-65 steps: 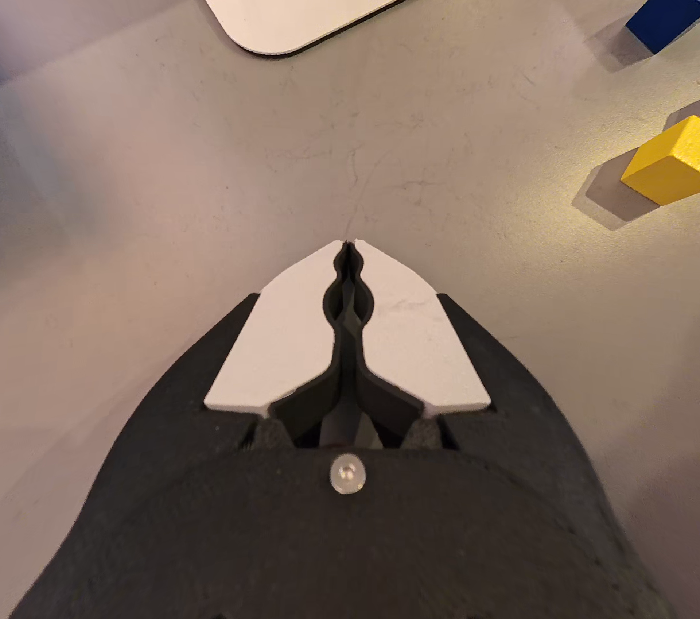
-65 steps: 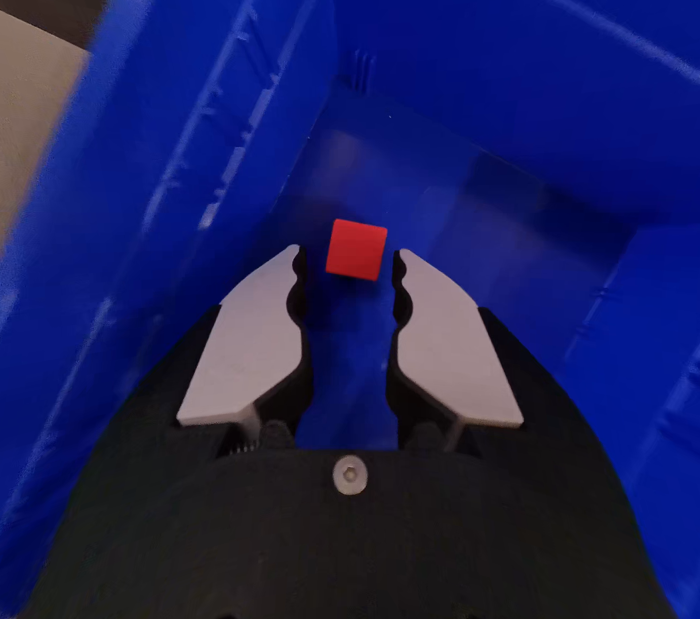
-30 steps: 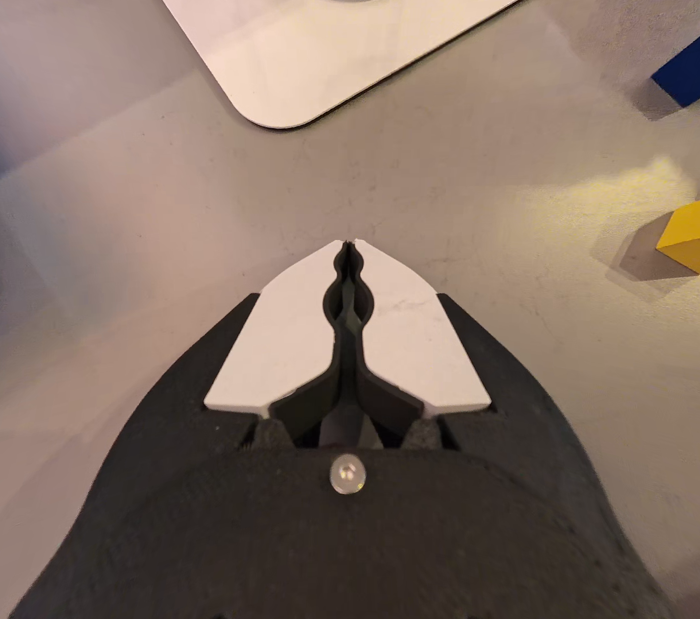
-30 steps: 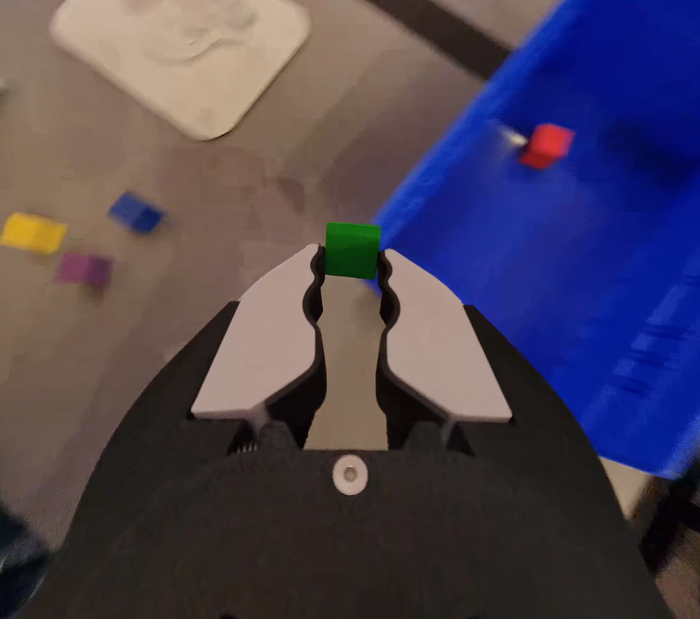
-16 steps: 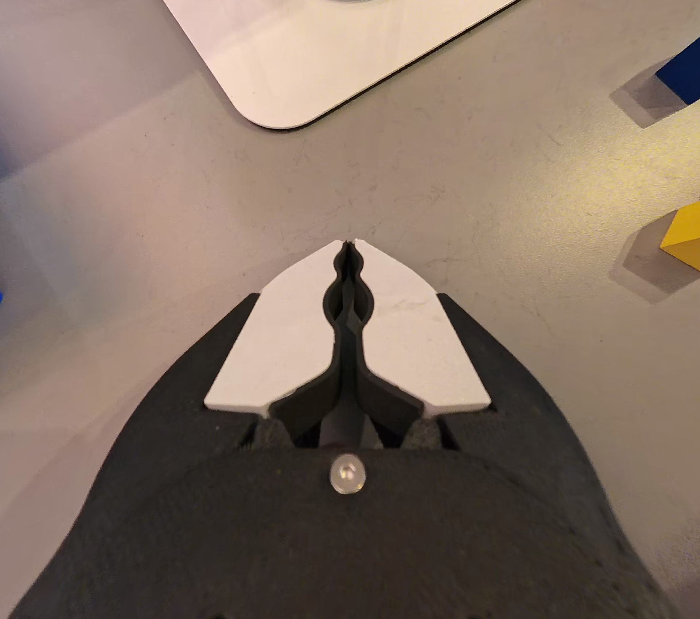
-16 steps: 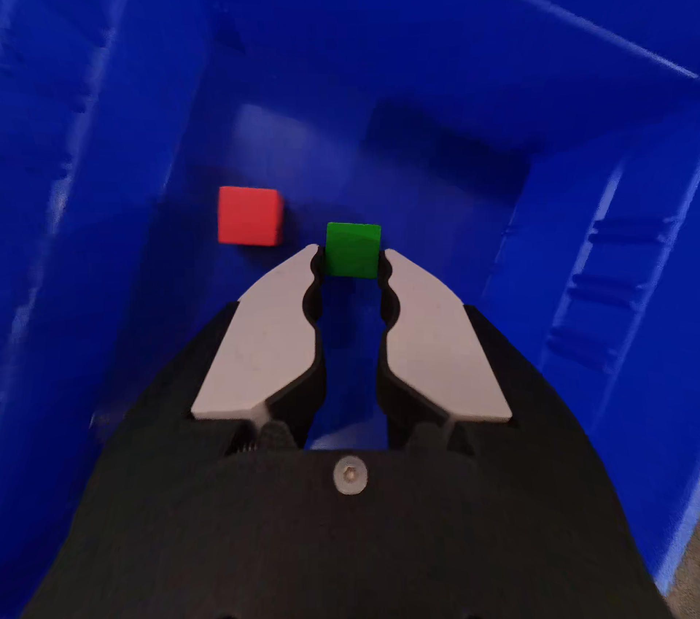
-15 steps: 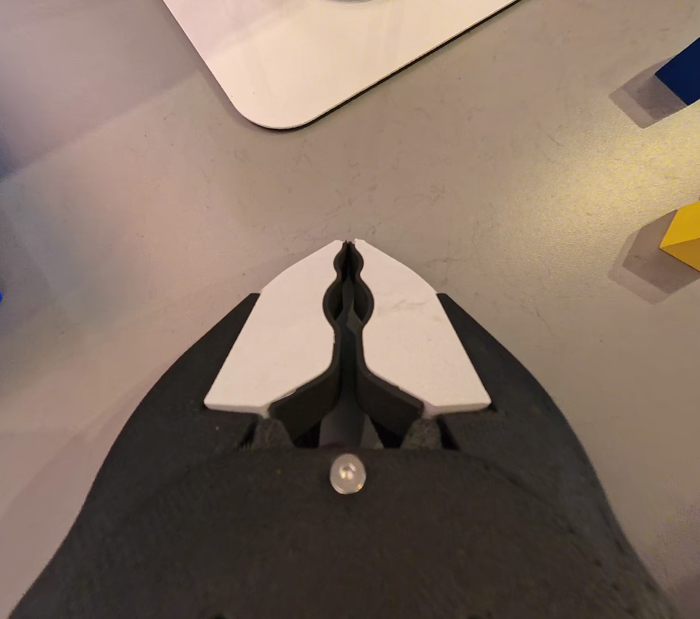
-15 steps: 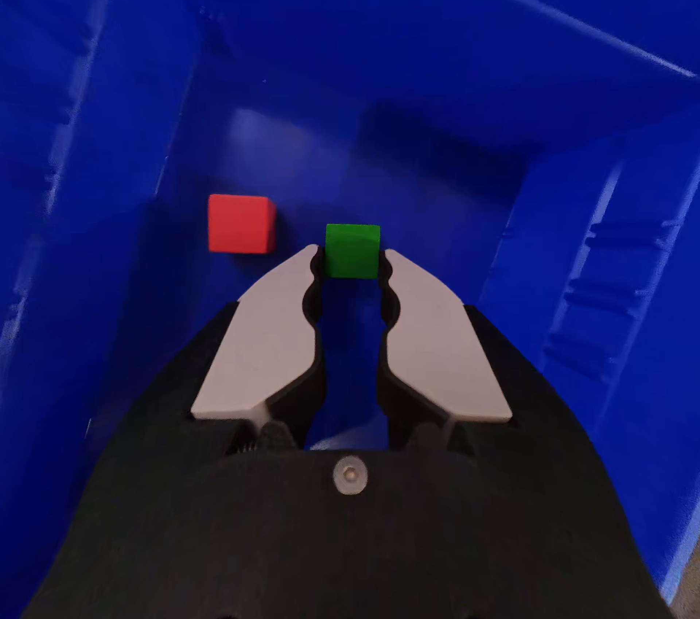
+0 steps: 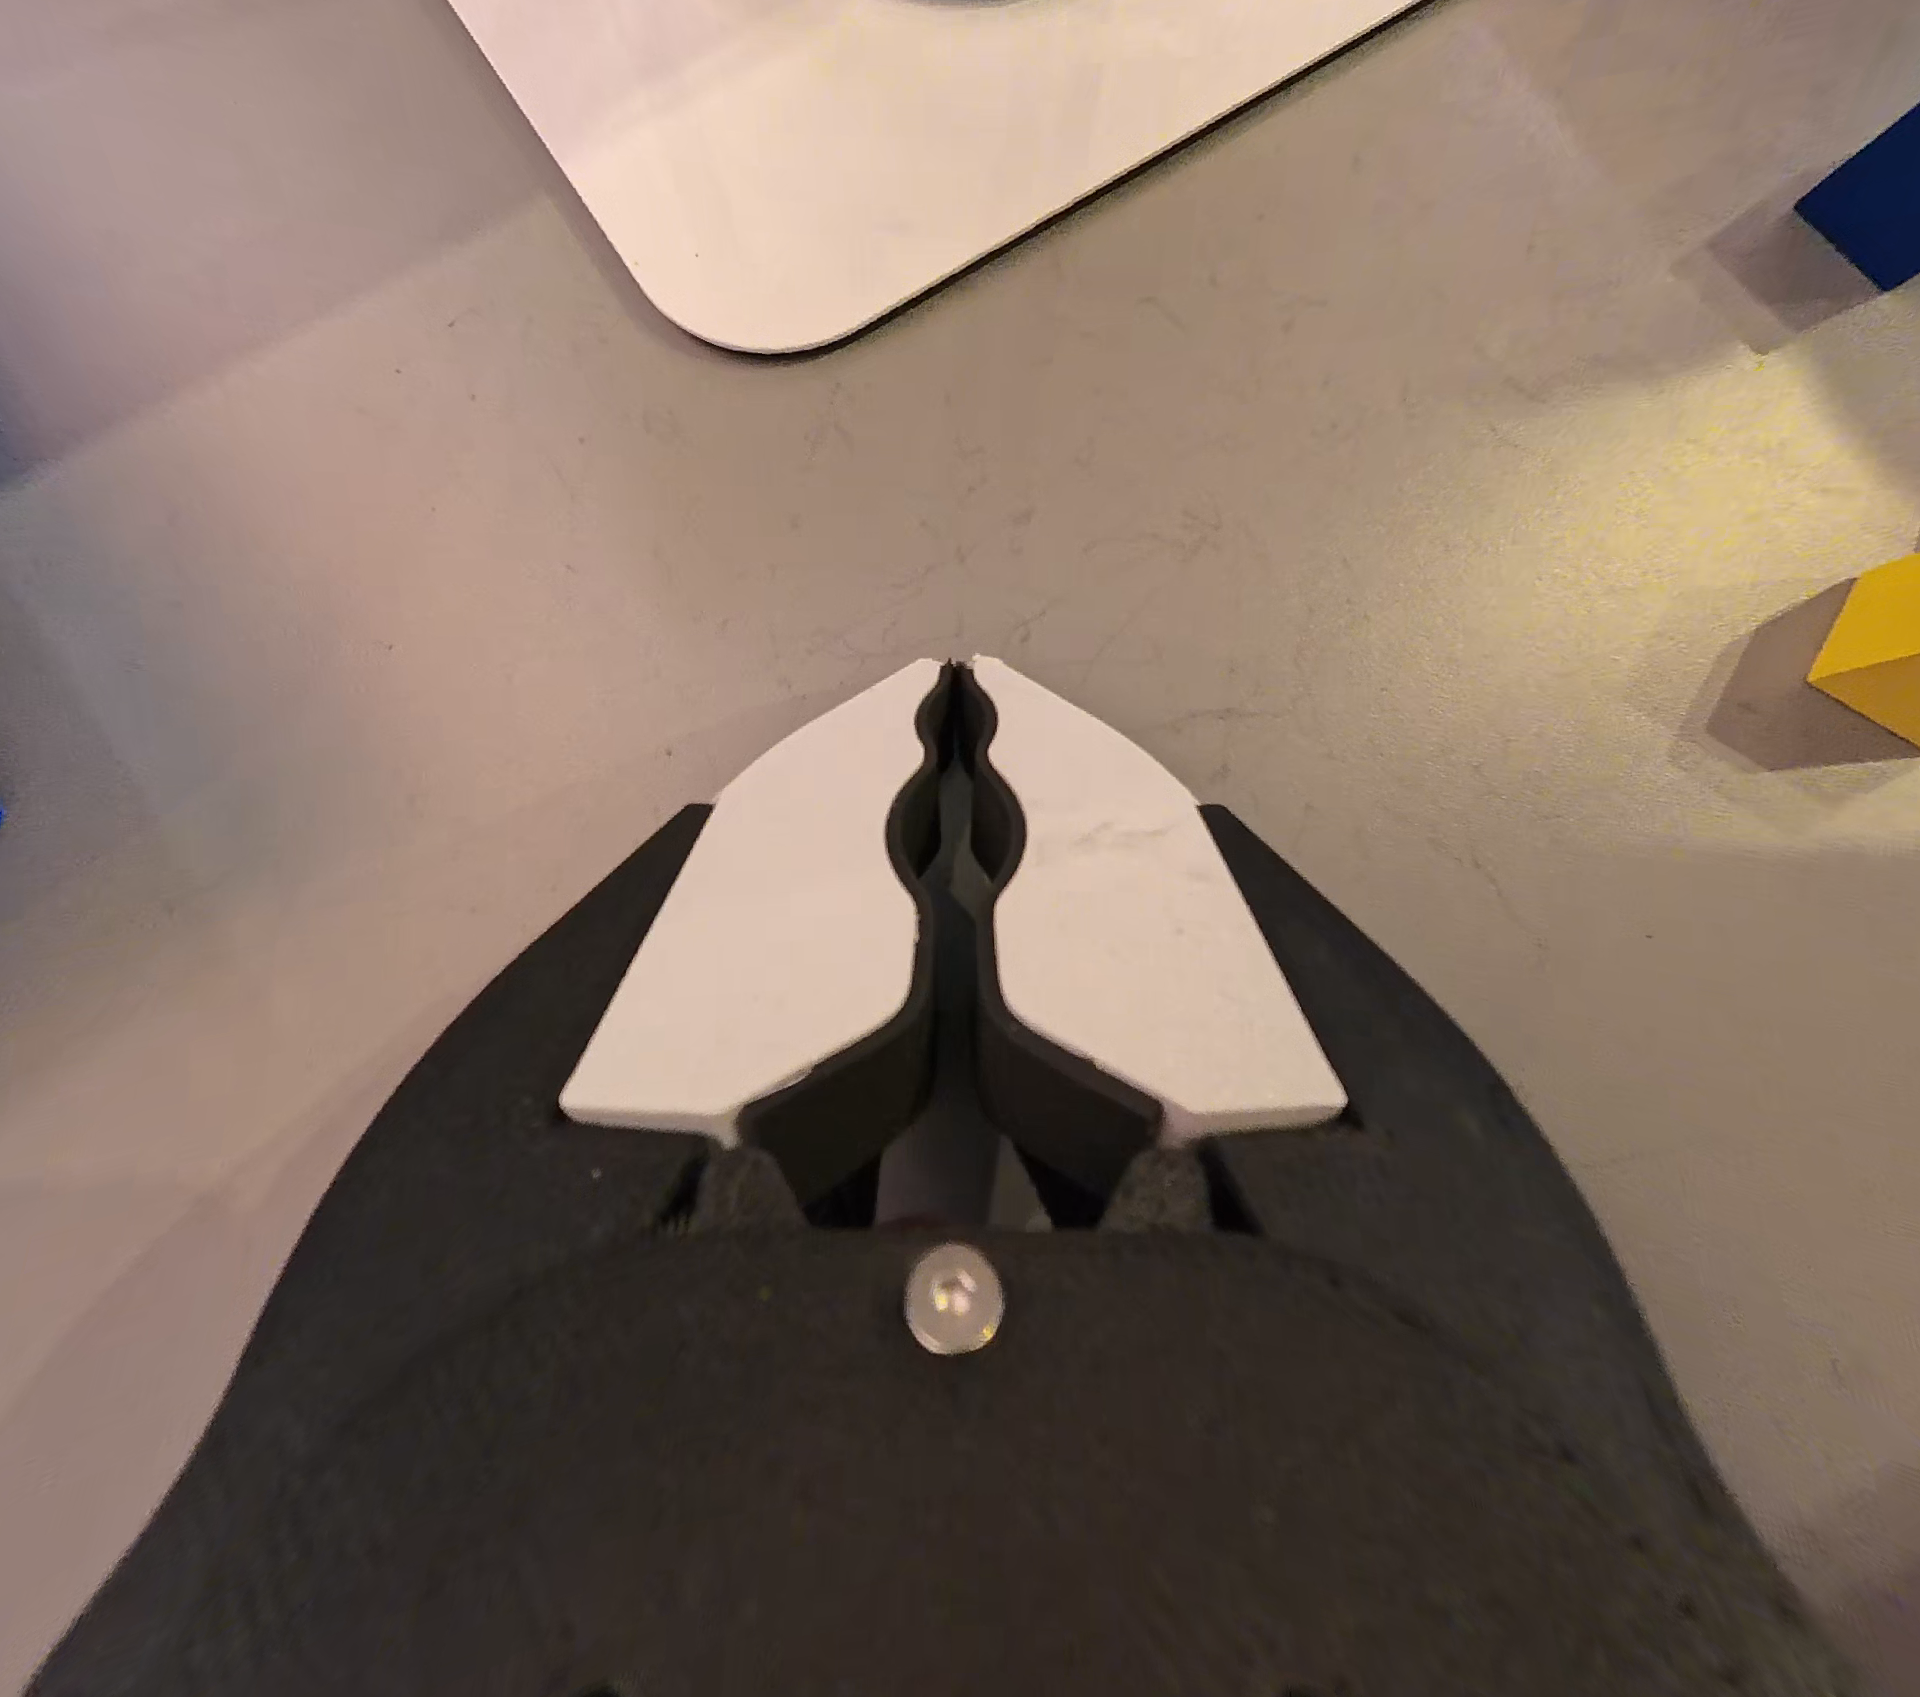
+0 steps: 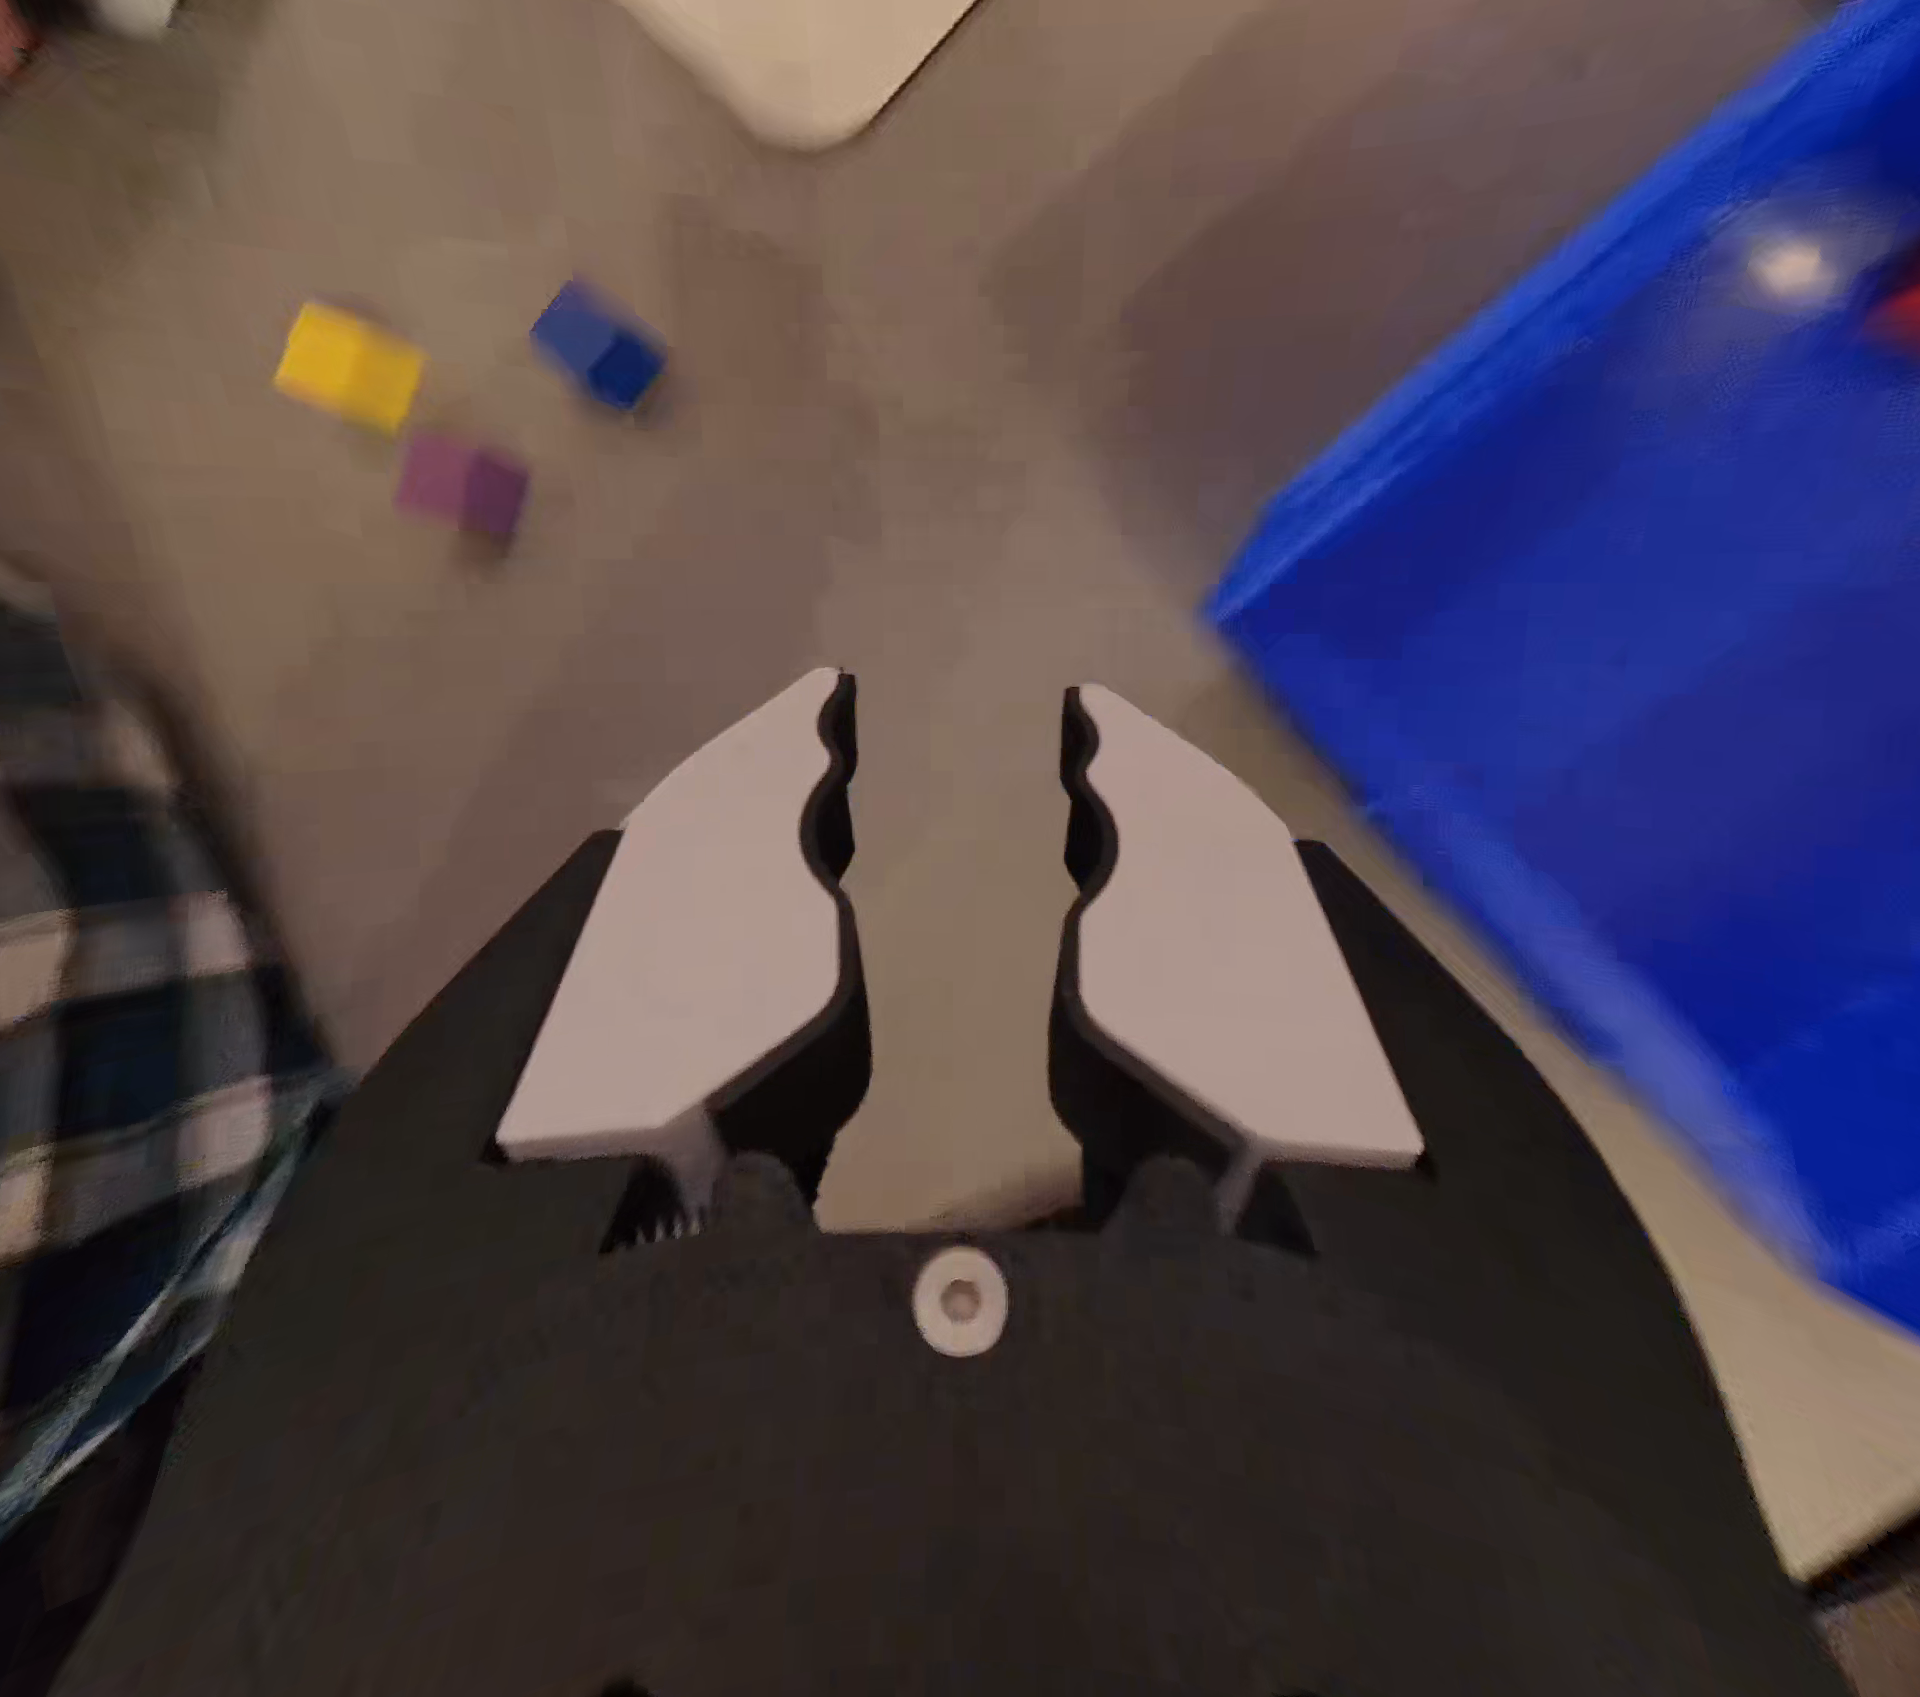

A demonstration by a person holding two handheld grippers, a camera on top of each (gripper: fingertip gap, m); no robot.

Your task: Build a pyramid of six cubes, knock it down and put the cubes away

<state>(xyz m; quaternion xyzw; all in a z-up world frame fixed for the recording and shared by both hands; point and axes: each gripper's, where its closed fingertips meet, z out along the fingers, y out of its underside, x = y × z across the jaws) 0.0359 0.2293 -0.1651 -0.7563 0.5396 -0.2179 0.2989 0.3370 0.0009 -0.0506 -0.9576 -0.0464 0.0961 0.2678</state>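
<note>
Right tool [image 10: 951, 691] is wide and empty: centre it over the purple cube [image 10: 462, 484], square to its faces. Left tool [image 9: 958, 663] is closed, empty.

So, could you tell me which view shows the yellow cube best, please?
The right wrist view: the whole yellow cube shows on the table, beside the blue cube and purple cube, though motion-blurred. The left wrist view is sharper, but its right edge cuts the yellow cube, leaving only part visible.
</note>
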